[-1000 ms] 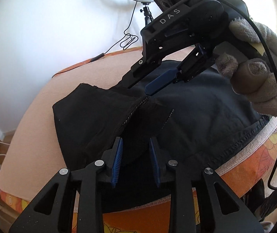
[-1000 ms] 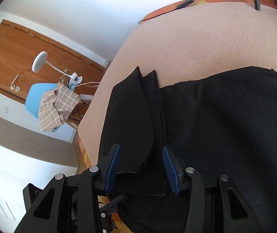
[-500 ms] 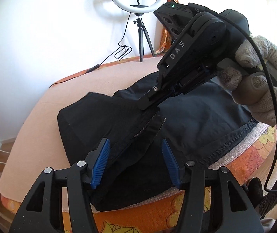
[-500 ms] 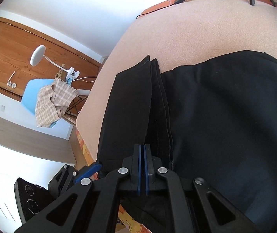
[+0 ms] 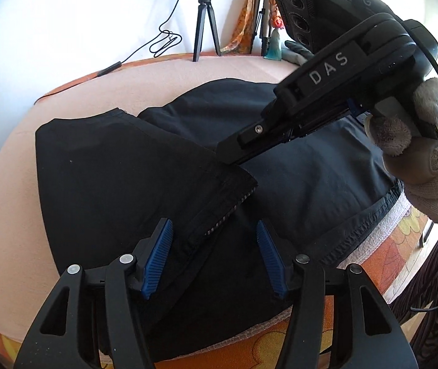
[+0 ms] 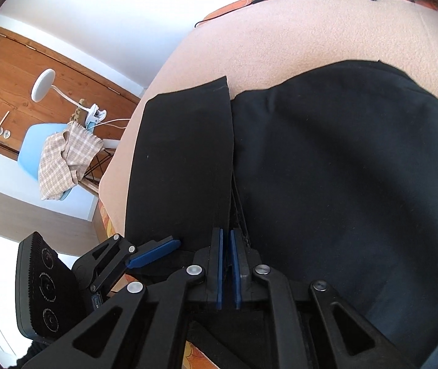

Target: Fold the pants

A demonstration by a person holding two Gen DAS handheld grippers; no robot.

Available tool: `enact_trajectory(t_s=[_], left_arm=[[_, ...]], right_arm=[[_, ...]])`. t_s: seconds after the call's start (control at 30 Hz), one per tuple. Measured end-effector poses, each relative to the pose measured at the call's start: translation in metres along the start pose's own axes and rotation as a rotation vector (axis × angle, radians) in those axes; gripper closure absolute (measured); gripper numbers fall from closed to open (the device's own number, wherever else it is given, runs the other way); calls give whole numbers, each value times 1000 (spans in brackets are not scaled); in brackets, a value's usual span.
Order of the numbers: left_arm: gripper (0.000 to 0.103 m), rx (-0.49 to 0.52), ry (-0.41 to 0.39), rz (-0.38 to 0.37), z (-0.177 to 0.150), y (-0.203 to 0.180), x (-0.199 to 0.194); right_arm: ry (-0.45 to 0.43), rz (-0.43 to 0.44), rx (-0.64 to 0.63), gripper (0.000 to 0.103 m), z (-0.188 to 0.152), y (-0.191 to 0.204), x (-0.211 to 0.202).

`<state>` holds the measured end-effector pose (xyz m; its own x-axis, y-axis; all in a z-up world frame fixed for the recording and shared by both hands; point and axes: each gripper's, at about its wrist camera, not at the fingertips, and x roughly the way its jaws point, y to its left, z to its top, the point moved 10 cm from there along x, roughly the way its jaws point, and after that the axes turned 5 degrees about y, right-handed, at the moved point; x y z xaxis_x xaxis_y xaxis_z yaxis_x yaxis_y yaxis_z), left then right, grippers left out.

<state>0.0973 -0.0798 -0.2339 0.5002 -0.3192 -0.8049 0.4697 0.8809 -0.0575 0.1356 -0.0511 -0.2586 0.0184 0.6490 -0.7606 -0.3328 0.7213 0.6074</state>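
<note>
Black pants [image 5: 126,184] lie on a peach blanket [image 5: 9,184] over a bed; they also fill the right wrist view [image 6: 341,169]. A folded leg layer with a stitched hem [image 5: 228,206] lies on top at the left. My left gripper [image 5: 214,256] is open, its blue pads either side of the hem near the bed's front edge. My right gripper [image 6: 226,264] is shut on the folded leg's edge; in the left wrist view its tip [image 5: 228,156] meets that layer. The left gripper shows in the right wrist view [image 6: 154,250].
A tripod [image 5: 205,24] with a ring light and a cable [image 5: 160,43] stand at the far edge of the bed. A blue chair [image 6: 40,150] with a checked cloth and a white lamp [image 6: 43,84] stand to the left, beside a wooden door.
My right gripper closed on the folded leg's edge. My left gripper opened wider and drew back toward the front edge. The folded layer now lies flatter.
</note>
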Motion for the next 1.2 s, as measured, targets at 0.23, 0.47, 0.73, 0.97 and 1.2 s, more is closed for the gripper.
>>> enact_trajectory(t_s=[0.23,0.47,0.73,0.97,1.2], left_arm=[[48,-1,-4,20,1,-2,-3],[46,-1,-6,69,7,5,4],[80,-136,-54,-25,21,28,9],[88,-253,-82,-114,19,41,1],[90,-296,-98,-140,15,49,-8]], right_arm=[[52,46,19,61,4,-2,11],[57,186,87,98,4,18,13],[48,274,64,100,5,51,2],[-41,214,97,47,17,14,-26],[14,300,170,50,34,8,-1]])
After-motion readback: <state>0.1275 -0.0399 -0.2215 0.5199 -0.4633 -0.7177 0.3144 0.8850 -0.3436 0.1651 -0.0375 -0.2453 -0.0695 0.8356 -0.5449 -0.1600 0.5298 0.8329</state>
